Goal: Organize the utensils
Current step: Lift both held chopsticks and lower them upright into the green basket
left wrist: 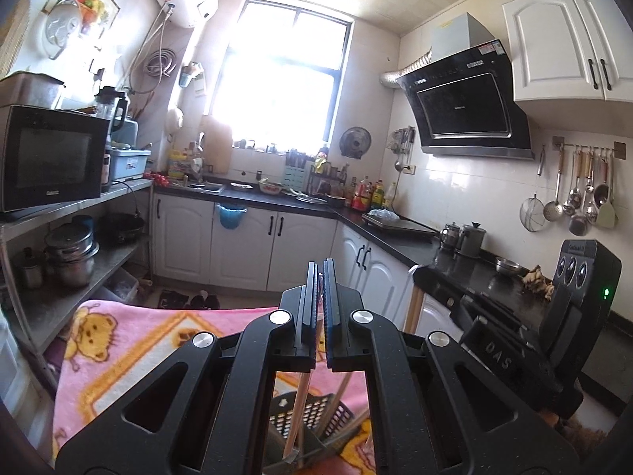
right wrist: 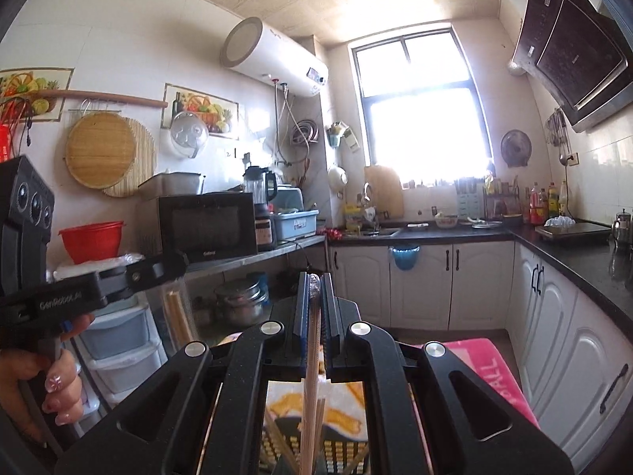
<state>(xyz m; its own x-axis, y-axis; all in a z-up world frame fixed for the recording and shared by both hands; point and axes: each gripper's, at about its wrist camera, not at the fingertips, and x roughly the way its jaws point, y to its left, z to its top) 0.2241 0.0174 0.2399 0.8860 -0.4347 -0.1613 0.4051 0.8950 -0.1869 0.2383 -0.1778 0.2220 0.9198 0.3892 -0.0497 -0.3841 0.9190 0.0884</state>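
Right now your left gripper (left wrist: 321,267) has its jaws pressed almost together, and a thin pale stick, which looks like a chopstick (left wrist: 301,403), runs down from between the pads toward the black perforated utensil basket (left wrist: 312,415) below. Whether the pads truly pinch that stick or it merely passes behind them is hard to tell from this view. The basket sits on the pink cartoon-print blanket (left wrist: 130,352), which covers the near surface under both of your tools.

Your right gripper (right wrist: 315,277) is clamped narrow on a bundle of chopsticks (right wrist: 312,376); the pale sticks rise straight up between the blue pads and their lower ends hang over the same black basket (right wrist: 340,455), with more chopsticks leaning inside it. In the right wrist view your left hand (right wrist: 47,380) wraps the handle of the other tool at the near left.

Both tools point about level across the kitchen toward the bright far window (left wrist: 277,79). A microwave (left wrist: 51,154) stands on the metal shelf at left, pots (left wrist: 73,253) are stacked on the shelf beneath it, and ladles and skimmers (left wrist: 573,198) hang from a wall rail at right, above the dark countertop (left wrist: 395,237).
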